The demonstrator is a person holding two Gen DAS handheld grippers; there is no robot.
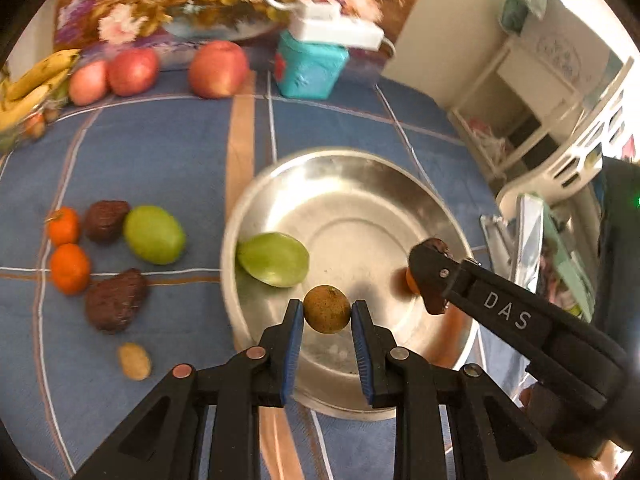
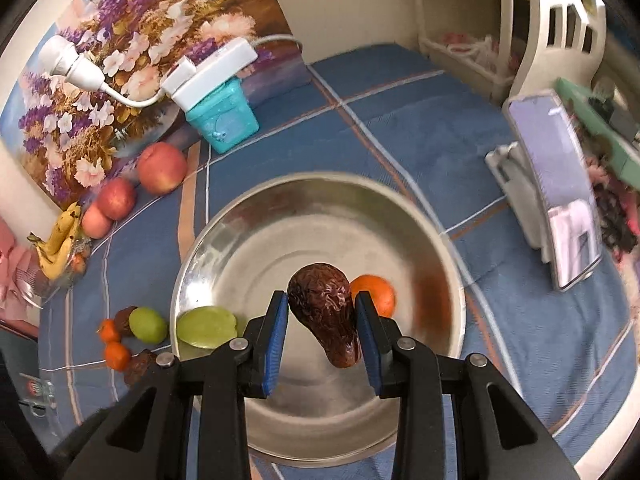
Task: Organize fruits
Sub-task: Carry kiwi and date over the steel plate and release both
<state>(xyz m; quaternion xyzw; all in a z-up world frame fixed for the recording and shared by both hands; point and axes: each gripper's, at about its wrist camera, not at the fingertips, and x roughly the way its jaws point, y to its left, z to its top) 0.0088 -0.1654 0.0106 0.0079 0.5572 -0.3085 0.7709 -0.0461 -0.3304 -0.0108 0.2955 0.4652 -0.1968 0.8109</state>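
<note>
A steel bowl sits on the blue cloth and holds a green fruit and a small orange. My left gripper is shut on a small round brown fruit above the bowl's near side. My right gripper is shut on a wrinkled dark brown fruit over the bowl; it also shows in the left wrist view. On the cloth left of the bowl lie two small oranges, two dark wrinkled fruits, a green fruit and a small tan fruit.
Three red apples and bananas lie at the far left. A teal box with a white power strip stands behind the bowl. A phone on a stand and a white shelf are at the right.
</note>
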